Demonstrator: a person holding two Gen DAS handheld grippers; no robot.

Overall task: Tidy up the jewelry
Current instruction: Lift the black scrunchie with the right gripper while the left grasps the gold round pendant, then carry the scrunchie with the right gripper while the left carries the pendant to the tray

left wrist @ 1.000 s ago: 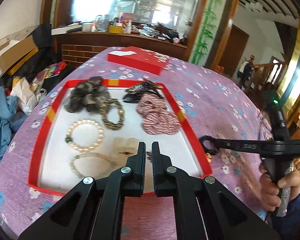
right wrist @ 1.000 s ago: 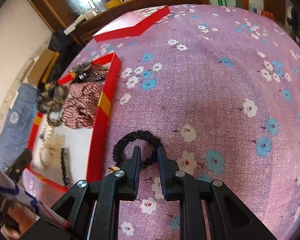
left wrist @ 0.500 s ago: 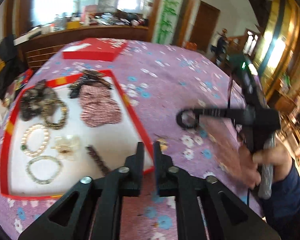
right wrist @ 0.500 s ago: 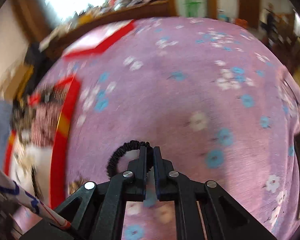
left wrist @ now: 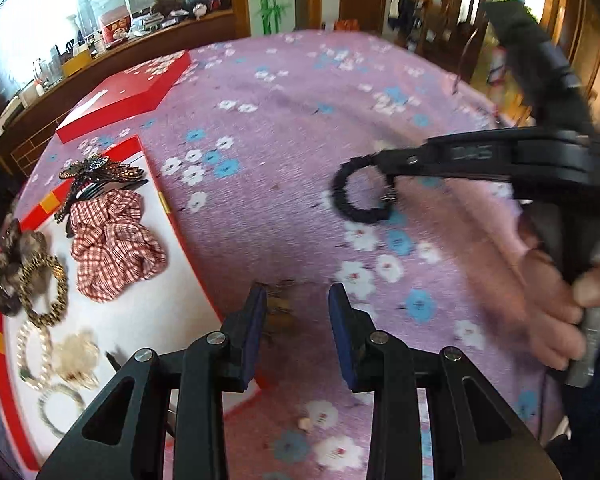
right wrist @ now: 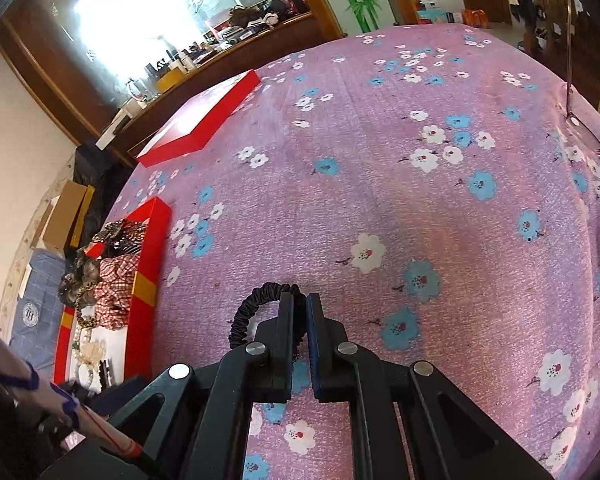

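My right gripper [right wrist: 299,300] is shut on a black hair tie [right wrist: 256,308] and holds it above the purple floral cloth; the hair tie also shows in the left wrist view [left wrist: 360,196], hanging from the right gripper [left wrist: 388,168]. My left gripper [left wrist: 296,300] is open, and a small golden-brown piece [left wrist: 278,308] lies on the cloth between its fingers, just right of the red tray [left wrist: 152,148]. The tray holds a checked scrunchie [left wrist: 112,240], a butterfly clip [left wrist: 100,172], bracelets [left wrist: 48,292] and a pearl string [left wrist: 28,352].
A red box lid [left wrist: 128,96] lies at the far side of the table, also seen in the right wrist view [right wrist: 204,120]. The red tray [right wrist: 148,280] sits at the left there. A wooden counter with clutter runs behind. Stairs stand at the back right.
My left gripper has opened and swung right, off the tray, over the small golden piece. My right gripper has lifted the black hair tie off the cloth.
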